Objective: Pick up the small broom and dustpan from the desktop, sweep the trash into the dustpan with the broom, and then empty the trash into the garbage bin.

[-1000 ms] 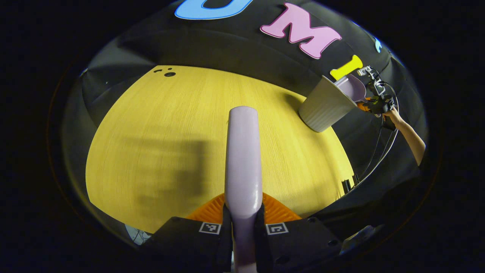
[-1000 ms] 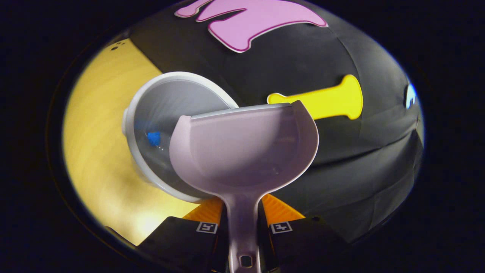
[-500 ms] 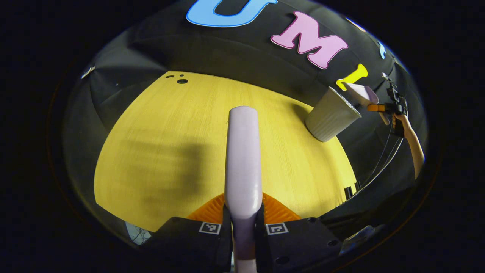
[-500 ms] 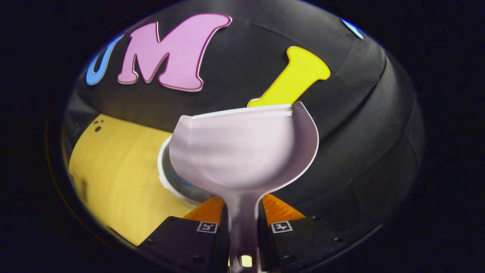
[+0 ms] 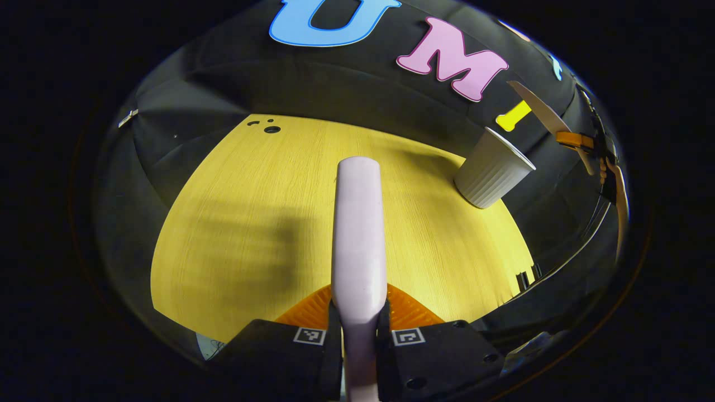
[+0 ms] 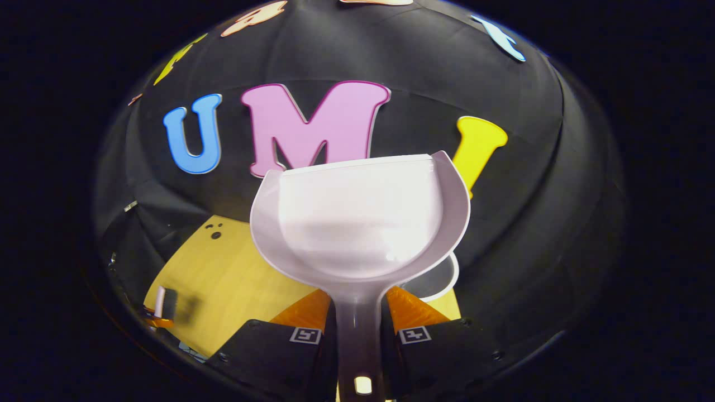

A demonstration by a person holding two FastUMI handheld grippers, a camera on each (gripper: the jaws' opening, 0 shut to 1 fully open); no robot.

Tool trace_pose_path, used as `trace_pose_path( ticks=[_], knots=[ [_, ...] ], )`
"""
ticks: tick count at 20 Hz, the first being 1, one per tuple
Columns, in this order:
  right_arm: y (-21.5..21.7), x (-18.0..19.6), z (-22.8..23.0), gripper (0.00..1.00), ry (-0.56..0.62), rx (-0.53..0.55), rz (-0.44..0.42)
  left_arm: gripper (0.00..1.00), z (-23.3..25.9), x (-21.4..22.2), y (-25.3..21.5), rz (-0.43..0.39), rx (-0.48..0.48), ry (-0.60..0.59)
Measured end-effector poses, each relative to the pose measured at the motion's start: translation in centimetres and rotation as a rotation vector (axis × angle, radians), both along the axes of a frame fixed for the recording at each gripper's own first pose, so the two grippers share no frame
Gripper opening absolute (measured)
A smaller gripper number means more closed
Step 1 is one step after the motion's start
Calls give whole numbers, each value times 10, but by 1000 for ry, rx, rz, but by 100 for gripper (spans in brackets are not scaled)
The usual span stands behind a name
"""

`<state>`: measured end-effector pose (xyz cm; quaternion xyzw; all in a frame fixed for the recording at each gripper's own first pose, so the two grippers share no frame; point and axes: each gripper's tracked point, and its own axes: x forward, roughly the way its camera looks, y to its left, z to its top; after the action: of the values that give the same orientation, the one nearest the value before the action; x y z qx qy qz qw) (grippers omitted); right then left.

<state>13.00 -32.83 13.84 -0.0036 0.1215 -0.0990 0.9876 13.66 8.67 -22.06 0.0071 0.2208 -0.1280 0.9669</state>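
In the left gripper view, the left gripper [image 5: 358, 335] pinches the broom [image 5: 358, 234] by its handle. Both fingers press on the handle from the two sides. The handle sticks out ahead, over the yellow desk [image 5: 251, 223]. A dark shadow lies on the desk to the left of the handle.

The bin [image 5: 492, 176] stands upright near the far right edge of the desk. Past the bin, up in the air, the right gripper [image 5: 581, 144] holds the dustpan [image 5: 539, 109]. It is seen from the side, thin and tilted.

In the right gripper view, the right gripper [image 6: 358, 334] pinches the dustpan [image 6: 360, 223] by its handle. The pan faces the camera, and it looks empty. The rim of the bin [image 6: 441, 282] peeks out below the pan. The left gripper [image 6: 159, 315] shows low at the left, over the desk [image 6: 234, 279], with the broom [image 6: 160, 301] in it, small and blurry.
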Motion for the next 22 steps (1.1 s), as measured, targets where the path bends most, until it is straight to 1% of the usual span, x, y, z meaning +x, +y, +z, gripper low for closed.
trace_pose_path(
  ticks=[2, 3, 4, 5, 6, 7, 8, 11, 12, 13, 15, 20, 21, 22],
  knots=[
    [4, -1, -1, 35, 22, 19, 56, 27, -4, 4, -5, 1, -2, 2],
    [7, 1, -8, 32, 42, 37, 81, 28, -7, 9, -7, 6, -7, 3],
    [10, 3, -16, 35, 69, 61, 108, 29, -10, 13, -8, 11, -12, 6],
    [10, 4, -23, 32, 98, 73, 131, 29, -13, 17, -9, 22, -23, 10],
    [8, 2, -29, 32, 124, 82, 143, 29, -11, 20, -11, 36, -38, 14],
    [7, 1, -34, 39, 147, 85, 155, 29, -9, 23, -12, 45, -48, 8],
    [9, 0, -35, 35, 173, 94, 170, 29, -7, 27, -13, 54, -52, 3],
    [9, -9, -45, 36, 269, 140, 215, 27, -9, 37, -12, 73, -34, 9],
    [6, -11, -47, 39, 298, 141, 223, 28, -10, 41, -12, 79, -23, 12],
    [3, -10, -51, 36, 327, 139, 223, 28, -14, 45, -11, 86, -11, 15],
    [-1, -7, -58, 36, 382, 149, 218, 28, -24, 56, -9, 106, 15, 36],
    [-13, 20, -69, 36, 477, 201, 157, 29, -51, 84, -3, 177, 95, 105],
    [-13, 19, -71, 39, 492, 211, 146, 29, -57, 87, -2, 185, 113, 115],
    [-15, 24, -73, 32, 507, 218, 136, 29, -62, 92, 0, 190, 133, 125]
  ],
)
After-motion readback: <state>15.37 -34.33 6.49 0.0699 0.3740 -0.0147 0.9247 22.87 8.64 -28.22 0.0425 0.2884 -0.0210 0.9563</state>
